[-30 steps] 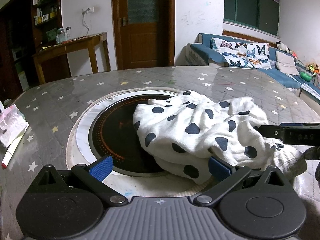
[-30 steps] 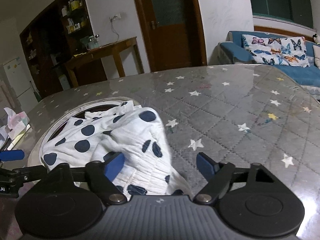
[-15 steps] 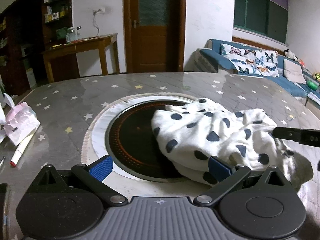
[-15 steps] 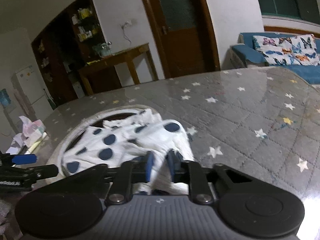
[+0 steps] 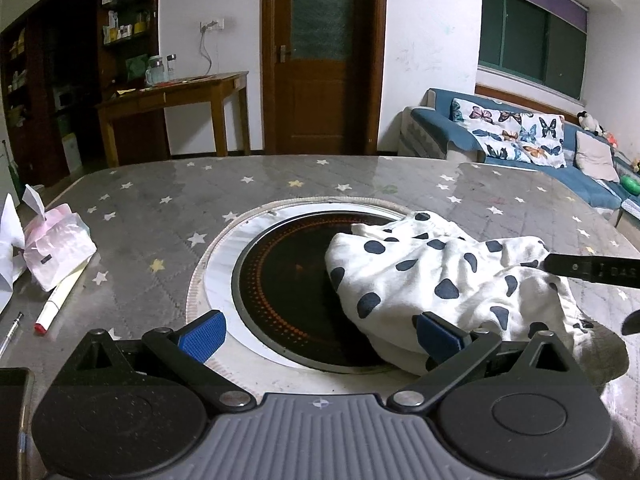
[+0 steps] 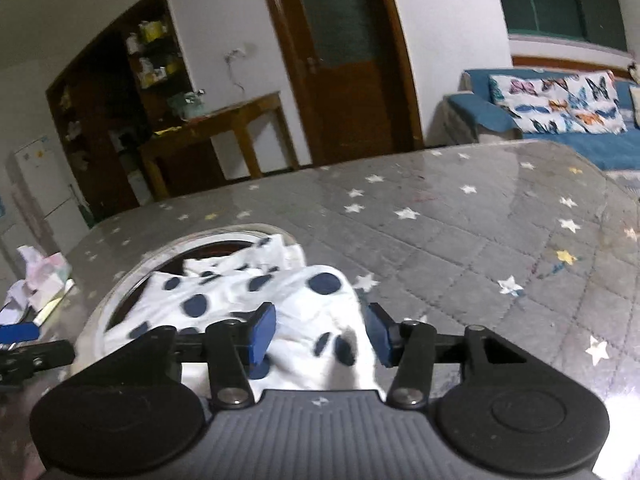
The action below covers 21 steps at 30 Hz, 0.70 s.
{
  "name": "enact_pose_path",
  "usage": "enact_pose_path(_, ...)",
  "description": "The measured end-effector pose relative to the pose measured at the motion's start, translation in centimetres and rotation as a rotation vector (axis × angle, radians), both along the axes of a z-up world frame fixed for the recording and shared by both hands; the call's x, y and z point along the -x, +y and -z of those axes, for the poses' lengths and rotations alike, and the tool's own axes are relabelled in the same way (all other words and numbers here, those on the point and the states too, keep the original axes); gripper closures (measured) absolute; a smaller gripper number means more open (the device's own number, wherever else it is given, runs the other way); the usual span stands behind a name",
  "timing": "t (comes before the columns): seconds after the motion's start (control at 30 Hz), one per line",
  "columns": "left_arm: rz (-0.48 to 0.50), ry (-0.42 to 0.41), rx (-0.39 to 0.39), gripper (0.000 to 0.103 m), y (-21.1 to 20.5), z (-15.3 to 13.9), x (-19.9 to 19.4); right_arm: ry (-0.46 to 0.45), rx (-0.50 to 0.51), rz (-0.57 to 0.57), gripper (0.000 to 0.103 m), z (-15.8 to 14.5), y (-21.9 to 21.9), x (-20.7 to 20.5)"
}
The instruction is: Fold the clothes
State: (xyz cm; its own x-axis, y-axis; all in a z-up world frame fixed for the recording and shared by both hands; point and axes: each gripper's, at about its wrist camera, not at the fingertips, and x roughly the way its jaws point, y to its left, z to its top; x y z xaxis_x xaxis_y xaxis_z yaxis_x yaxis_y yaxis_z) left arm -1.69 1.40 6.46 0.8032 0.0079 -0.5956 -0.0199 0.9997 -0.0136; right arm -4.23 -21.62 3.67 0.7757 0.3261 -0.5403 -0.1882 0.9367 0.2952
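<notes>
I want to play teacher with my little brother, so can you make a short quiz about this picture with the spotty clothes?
1. True or false: the spotted garment lies neatly folded flat.
2. What does the garment partly cover? A) a round black hob B) a laptop C) a blue plate
3. Fill in: the left gripper has its jaws ___.

Key: 1 false, it is crumpled in a heap. 2 A. 3 open.
</notes>
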Motion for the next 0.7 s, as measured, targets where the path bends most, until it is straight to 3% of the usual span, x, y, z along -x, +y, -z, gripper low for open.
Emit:
enact_pose_path(0.13, 0.0, 0.005, -0.004, 0.0, 0.0, 0.2, -0.1, 0.038, -0.043, 0.009, 0.05, 1.0, -0.6, -1.4)
enact_pose_path(0.27, -0.006, 0.007, -0.006, 0.0, 0.2, 0.2, -0.1, 0.057, -0.097, -0.02, 0.073, 1.7, -0.8, -2.1)
enact_pose_path(0.33, -0.01, 0.003, -0.006, 0.0, 0.4, 0.1, 0.0, 0.017, -0.062, -0.031, 0.081, 1.1, -0.2, -1.4)
enact_pose_path(0.5, -0.023, -0.016, -0.002, 0.0, 1.0, -0.6, 0.5, -0.116, 0.045, -0.094, 0.085, -1.4, 2.4, 1.3)
enact_pose_path(0.7, -0.048, -0.05, 0.01, 0.0, 2.1, -1.6, 1.2, -0.24, 0.181, -0.3, 0.085, -4.2, 7.9, 5.6)
